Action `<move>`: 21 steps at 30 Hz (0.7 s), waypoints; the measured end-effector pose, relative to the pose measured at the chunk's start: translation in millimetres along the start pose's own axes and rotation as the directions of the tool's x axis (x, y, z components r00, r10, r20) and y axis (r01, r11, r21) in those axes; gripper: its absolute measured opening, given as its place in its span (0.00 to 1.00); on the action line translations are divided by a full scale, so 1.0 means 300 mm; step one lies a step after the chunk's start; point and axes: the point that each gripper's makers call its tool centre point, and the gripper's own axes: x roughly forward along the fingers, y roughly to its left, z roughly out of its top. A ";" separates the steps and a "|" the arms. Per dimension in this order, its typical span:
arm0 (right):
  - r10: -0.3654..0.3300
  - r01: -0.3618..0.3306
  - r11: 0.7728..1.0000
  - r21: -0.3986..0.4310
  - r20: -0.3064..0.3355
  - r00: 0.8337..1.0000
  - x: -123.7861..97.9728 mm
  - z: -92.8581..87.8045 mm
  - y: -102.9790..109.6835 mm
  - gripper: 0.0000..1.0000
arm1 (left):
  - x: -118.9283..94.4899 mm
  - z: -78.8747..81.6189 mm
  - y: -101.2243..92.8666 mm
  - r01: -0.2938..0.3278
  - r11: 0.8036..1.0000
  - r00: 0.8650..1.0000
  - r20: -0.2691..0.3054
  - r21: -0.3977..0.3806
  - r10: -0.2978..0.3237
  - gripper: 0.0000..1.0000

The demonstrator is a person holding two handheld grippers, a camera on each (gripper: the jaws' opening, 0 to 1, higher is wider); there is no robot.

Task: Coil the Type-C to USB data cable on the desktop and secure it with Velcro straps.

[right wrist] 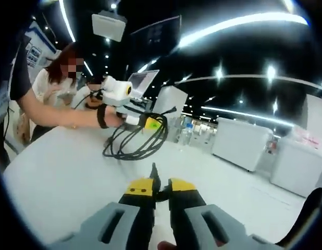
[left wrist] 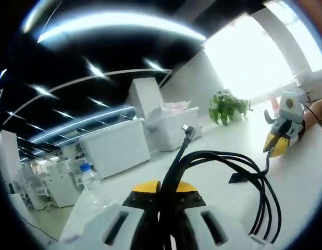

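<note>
Left gripper view: left gripper (left wrist: 162, 194) has its yellow-tipped jaws clenched on the black data cable (left wrist: 255, 182), several strands bunched between them. One cable end with a connector (left wrist: 188, 130) sticks up out of the jaws; the rest hangs in loose loops to the right, above the white desktop (left wrist: 307, 182). A short black strap piece (left wrist: 238, 177) shows among the loops, can't tell if it's wrapped round anything. Right gripper (left wrist: 271, 147) sits far right in this view, low over the desktop with yellow tips pointing down; a thin black strand runs up from the loops toward it. Right gripper view: right gripper (right wrist: 160, 189) jaws nearly closed, pinching a thin black tip (right wrist: 153, 174) that pokes up between the yellow pads; looks like a cable end or strap, too small to say which. Beyond it, left gripper (right wrist: 150, 122) shows held in a person's hand (right wrist: 115, 119) with a black wristband, the coiled cable (right wrist: 135, 143) dangling from it in multiple loops, lowest loops touching or just above the desktop (right wrist: 57, 172), can't tell which. Water bottle (left wrist: 90, 182) stands near the desktop edge. White cabinets (left wrist: 116, 148) and a potted plant (left wrist: 227, 107) are in the background. Two other people (right wrist: 59, 78) sit at the far side of the desktop.
</note>
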 end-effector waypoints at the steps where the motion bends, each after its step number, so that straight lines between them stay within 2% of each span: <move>1: 0.004 -0.004 1.000 -0.011 0.009 1.000 -0.001 0.006 0.001 0.21 | -0.001 0.005 -0.003 0.003 1.000 1.000 0.005 0.001 -0.003 0.07; 4: 0.012 -0.011 1.000 -0.012 0.054 0.998 -0.013 0.043 0.009 0.20 | -0.003 0.016 -0.010 0.010 1.000 1.000 0.016 -0.005 -0.010 0.07; 9: -0.007 -0.014 0.993 0.119 0.172 0.985 -0.042 0.123 -0.002 0.20 | -0.012 0.048 -0.021 0.038 0.997 0.997 0.063 -0.063 -0.034 0.07; 13: -0.072 0.017 0.976 0.218 0.250 0.966 -0.077 0.176 -0.048 0.20 | -0.020 0.072 -0.037 0.067 0.992 0.994 0.097 -0.110 -0.057 0.07; 14: -0.117 0.054 0.970 0.239 0.259 0.959 -0.090 0.185 -0.077 0.20 | -0.022 0.082 -0.049 0.078 0.991 0.992 0.106 -0.106 -0.066 0.07; 17: -0.248 0.171 0.936 0.307 0.231 0.941 -0.123 0.171 -0.174 0.18 | -0.026 0.111 -0.090 0.116 0.990 0.985 0.133 -0.074 -0.105 0.06; 18: -0.288 0.206 0.923 0.326 0.229 0.930 -0.136 0.165 -0.206 0.18 | -0.026 0.122 -0.110 0.138 0.988 0.981 0.146 -0.065 -0.127 0.06; 20: -0.343 0.242 0.887 0.393 0.209 0.916 -0.151 0.141 -0.252 0.18 | -0.032 0.147 -0.139 0.173 0.984 0.972 0.169 -0.039 -0.164 0.06; 21: -0.357 0.244 0.868 0.432 0.201 0.912 -0.154 0.128 -0.267 0.18 | -0.040 0.170 -0.159 0.206 0.978 0.962 0.190 -0.028 -0.197 0.06</move>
